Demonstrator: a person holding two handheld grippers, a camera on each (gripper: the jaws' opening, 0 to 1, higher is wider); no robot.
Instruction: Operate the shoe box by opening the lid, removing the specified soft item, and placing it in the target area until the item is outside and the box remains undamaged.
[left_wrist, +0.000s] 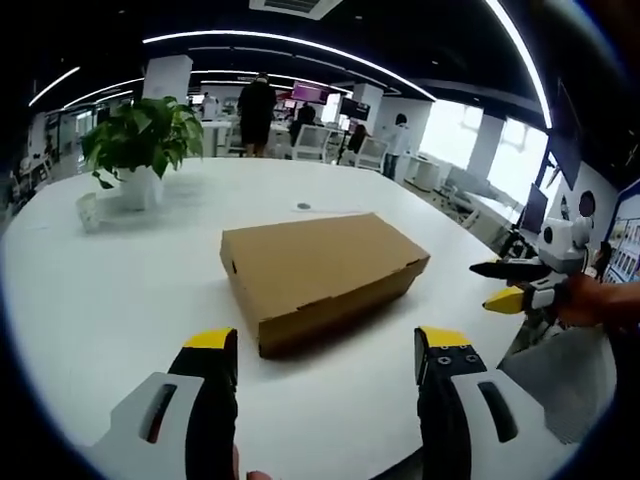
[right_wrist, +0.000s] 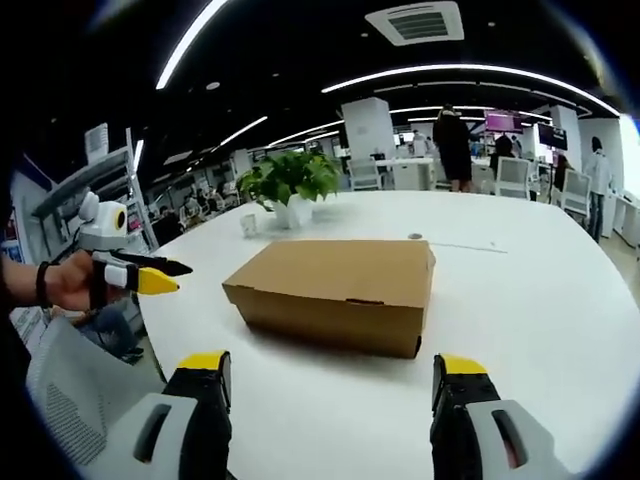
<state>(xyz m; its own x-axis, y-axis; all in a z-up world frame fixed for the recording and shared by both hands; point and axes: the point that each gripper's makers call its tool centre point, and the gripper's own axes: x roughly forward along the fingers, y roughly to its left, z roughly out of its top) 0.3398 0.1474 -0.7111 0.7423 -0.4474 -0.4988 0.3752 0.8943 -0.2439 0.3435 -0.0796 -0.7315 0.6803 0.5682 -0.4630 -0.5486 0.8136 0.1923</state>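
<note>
on white table (left_wrist: 90, 300), shut shoe box (left_wrist: 322, 270), both grippers' fingers spread, untouched

Your shoe box (left_wrist: 322, 275) sits closed on the table (left_wrist: 110, 300), ahead of both grippers. Behind it stands 1 potted plant (left_wrist: 142, 150) with 1 cup (left_wrist: 88, 211) beside it.
</note>
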